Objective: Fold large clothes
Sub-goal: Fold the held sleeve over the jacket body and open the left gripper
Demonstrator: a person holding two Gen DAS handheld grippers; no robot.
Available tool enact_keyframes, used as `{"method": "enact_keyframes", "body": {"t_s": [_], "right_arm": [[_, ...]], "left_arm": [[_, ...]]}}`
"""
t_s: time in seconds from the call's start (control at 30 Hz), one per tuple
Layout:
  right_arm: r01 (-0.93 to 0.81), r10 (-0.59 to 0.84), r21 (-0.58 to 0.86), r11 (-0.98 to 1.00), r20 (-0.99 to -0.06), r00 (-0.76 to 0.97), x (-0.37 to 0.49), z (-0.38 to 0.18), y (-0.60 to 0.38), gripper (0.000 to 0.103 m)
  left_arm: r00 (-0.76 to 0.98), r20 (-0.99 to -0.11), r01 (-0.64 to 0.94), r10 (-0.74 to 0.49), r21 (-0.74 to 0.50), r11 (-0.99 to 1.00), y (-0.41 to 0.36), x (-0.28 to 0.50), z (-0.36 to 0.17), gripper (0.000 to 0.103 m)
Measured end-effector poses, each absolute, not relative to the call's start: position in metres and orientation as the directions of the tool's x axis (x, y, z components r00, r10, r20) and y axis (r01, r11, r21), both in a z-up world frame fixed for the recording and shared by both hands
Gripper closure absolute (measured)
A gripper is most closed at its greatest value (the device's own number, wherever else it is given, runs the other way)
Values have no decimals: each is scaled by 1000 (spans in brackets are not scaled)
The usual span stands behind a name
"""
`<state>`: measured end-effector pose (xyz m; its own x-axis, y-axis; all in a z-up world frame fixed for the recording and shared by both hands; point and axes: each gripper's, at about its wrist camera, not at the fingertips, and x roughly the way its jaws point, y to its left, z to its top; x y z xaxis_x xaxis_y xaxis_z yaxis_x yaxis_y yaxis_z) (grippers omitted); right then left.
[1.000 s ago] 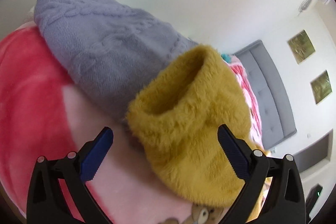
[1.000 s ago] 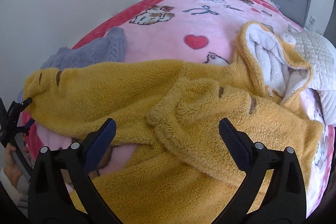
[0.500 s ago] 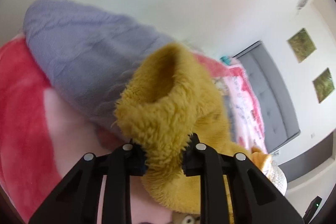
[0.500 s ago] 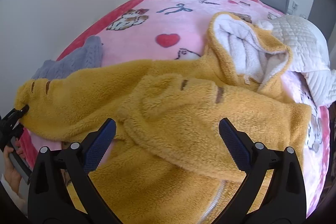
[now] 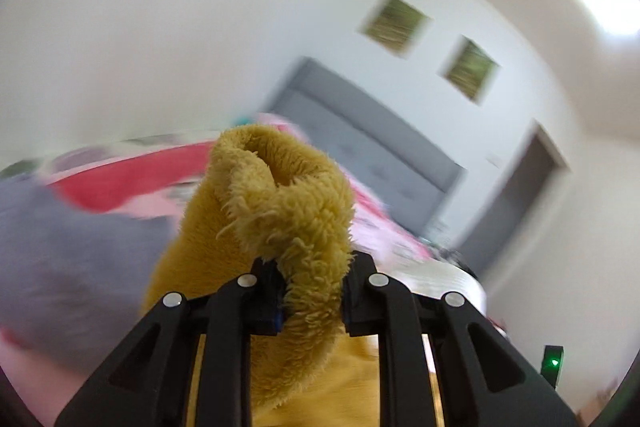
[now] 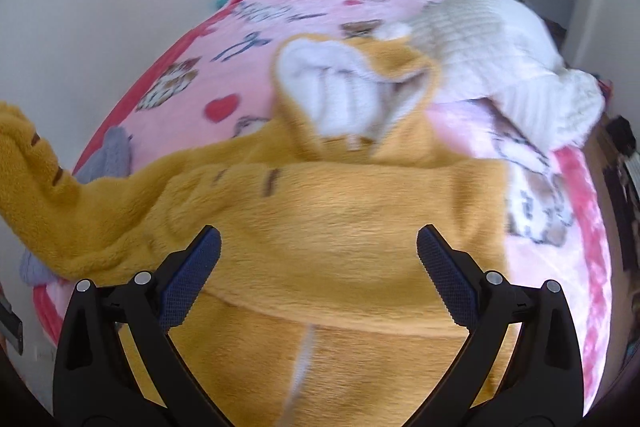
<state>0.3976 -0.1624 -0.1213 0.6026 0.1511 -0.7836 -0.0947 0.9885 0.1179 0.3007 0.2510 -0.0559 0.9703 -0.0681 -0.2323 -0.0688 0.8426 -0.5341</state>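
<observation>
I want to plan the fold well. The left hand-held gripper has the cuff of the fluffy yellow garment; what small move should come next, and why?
Probably carry the cuff across onto the fluffy yellow garment's body. The left hand-held gripper is shut on the cuff, that sleeve stretches out sideways off the body, and the right hand-held gripper hovers open above it.

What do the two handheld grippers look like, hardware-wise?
Both match. The left gripper and the right gripper have matte black plastic linkage arms with triangular cut-outs and round silver pivot pins. The right gripper's fingers carry dark blue pads with a fine cross-hatched texture. No cables, markings or sleeves show.
</observation>
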Motion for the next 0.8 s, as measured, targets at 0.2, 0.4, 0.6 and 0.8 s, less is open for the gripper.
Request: {"method": "enact_keyframes", "body": {"t_s": [0.2, 0.4, 0.6, 0.8], "right_arm": [[102, -14, 65, 993, -776, 631, 377, -120, -274, 9], [307, -153, 33, 951, -813, 561, 338, -147, -372, 9], [417, -219, 14, 909, -834, 506, 307, -172, -425, 9], [404, -221, -1, 915, -838, 500, 310, -186, -429, 9]], "left_arm": [[910, -270, 165, -315, -461, 872, 105, 383, -51, 84], [775, -403, 383, -487, -314, 869, -61, 423, -112, 84], [620, -574, 501, -535, -234, 833, -169, 422, -193, 84], [530, -671, 489, -519, -257, 833, -189, 418, -239, 63]]}}
